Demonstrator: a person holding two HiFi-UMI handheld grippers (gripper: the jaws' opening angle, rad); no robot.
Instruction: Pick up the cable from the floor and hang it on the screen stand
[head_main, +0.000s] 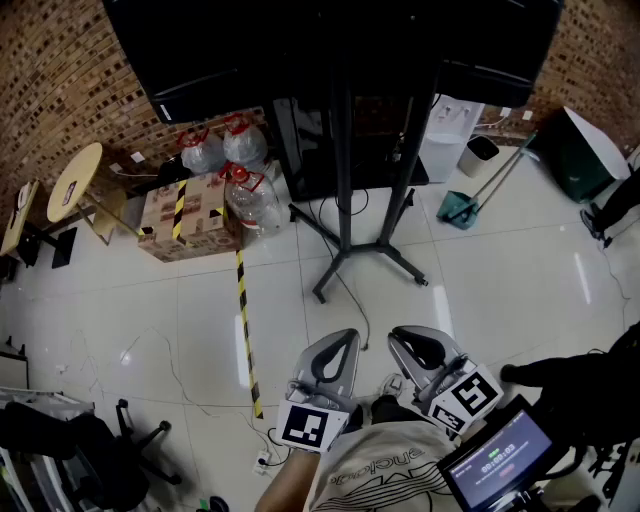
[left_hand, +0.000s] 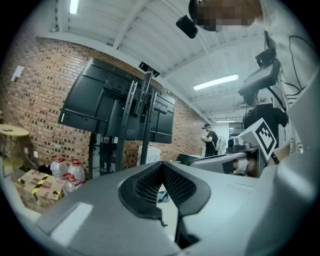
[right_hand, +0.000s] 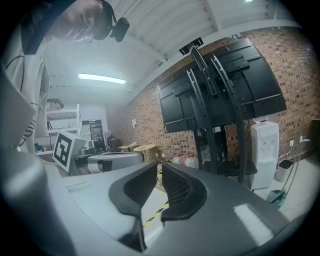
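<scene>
The black screen stand (head_main: 345, 200) rises mid-floor with dark screens on it; it also shows in the left gripper view (left_hand: 145, 125) and the right gripper view (right_hand: 220, 115). A thin dark cable (head_main: 352, 295) trails over the white tiles from the stand's base toward me. Both grippers are held level near my chest, short of the stand. My left gripper (head_main: 345, 340) (left_hand: 161, 164) is shut, tips meeting, nothing between them. My right gripper (head_main: 402, 342) (right_hand: 159, 166) is shut to a sliver and also holds nothing.
Left of the stand sit a taped cardboard box (head_main: 185, 220) and water bottles (head_main: 225, 150), with a yellow-black floor stripe (head_main: 245, 330). A thin wire (head_main: 190, 385) runs to a power strip (head_main: 262, 462). A water dispenser (head_main: 445, 135) and a broom (head_main: 470, 200) stand right. An office chair (head_main: 100, 450) is lower left.
</scene>
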